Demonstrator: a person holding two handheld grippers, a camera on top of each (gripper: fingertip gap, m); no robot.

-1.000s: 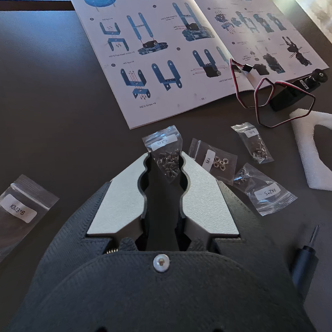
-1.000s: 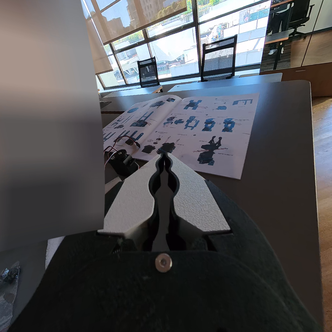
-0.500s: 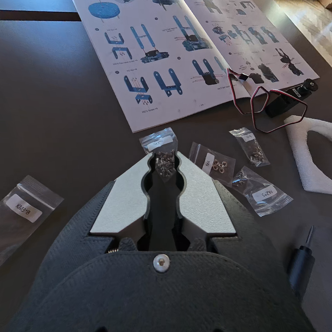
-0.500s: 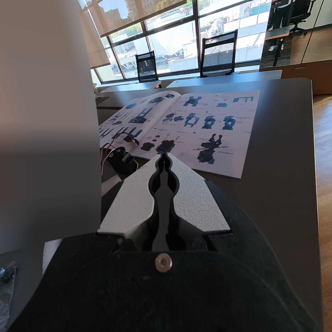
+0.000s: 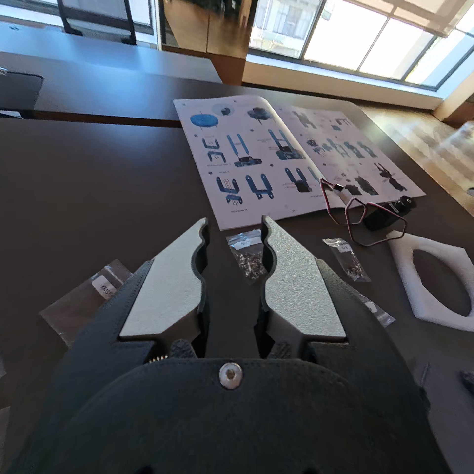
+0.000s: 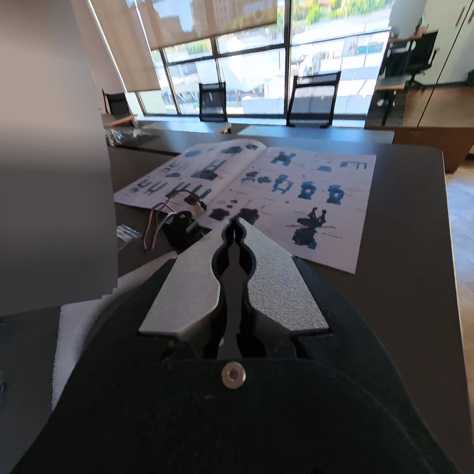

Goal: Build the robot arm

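Left gripper (image 5: 234, 223) spread wide, empty — bag of screws (image 5: 246, 256) lies on the dark table (image 5: 89, 192) between its fingers. Right gripper (image 6: 234, 222) closed on nothing, tips beside the black servo (image 6: 179, 230), over the open booklet (image 6: 282, 192).

A dark table (image 5: 97, 179) carries an open instruction booklet (image 5: 289, 164) with blue diagrams, lying at twelve to one o'clock. At its lower right corner sits a black servo (image 5: 379, 218) with looped red-and-white wire (image 5: 359, 225). At three o'clock lies a white foam frame (image 5: 410, 277) with an oval cutout. Small clear bags rest at centre: one of screws (image 5: 247, 259), another (image 5: 346, 259) at two o'clock, a labelled one (image 5: 84, 292) at nine. In the right wrist view, black chairs (image 6: 311, 100) stand before large windows (image 6: 254, 77).
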